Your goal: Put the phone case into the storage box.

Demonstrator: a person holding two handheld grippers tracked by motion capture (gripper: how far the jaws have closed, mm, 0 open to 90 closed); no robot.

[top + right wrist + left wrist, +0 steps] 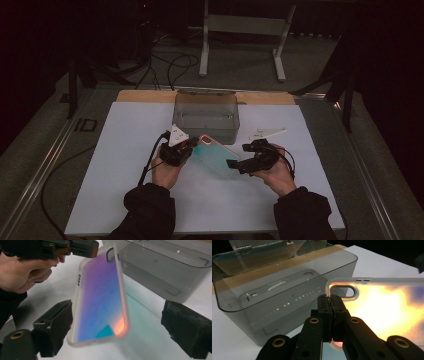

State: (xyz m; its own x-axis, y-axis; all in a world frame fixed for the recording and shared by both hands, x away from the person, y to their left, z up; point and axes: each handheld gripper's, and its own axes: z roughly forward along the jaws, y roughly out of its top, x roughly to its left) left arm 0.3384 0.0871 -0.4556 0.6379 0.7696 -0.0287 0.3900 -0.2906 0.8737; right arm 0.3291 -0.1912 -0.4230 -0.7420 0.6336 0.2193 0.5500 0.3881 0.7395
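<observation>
An iridescent phone case (217, 157) with a clear rim hangs tilted above the white sheet, between my two grippers. My left gripper (329, 300) is shut on its corner beside the camera cut-out, and the case (382, 307) glows yellow there. From the high view, the left gripper (194, 144) sits at the case's upper left end. My right gripper (120, 322) is open, with one jaw on each side of the case's (100, 297) lower end and neither touching it. It (235, 164) sits at the case's lower right end.
A smoky transparent box (206, 116) stands just behind the case, its lid (262, 245) tilted back. A white sheet (125, 150) covers a wooden board (145, 96) on the table. Beyond the table are cables (170, 65) and a white metal stand (240, 25).
</observation>
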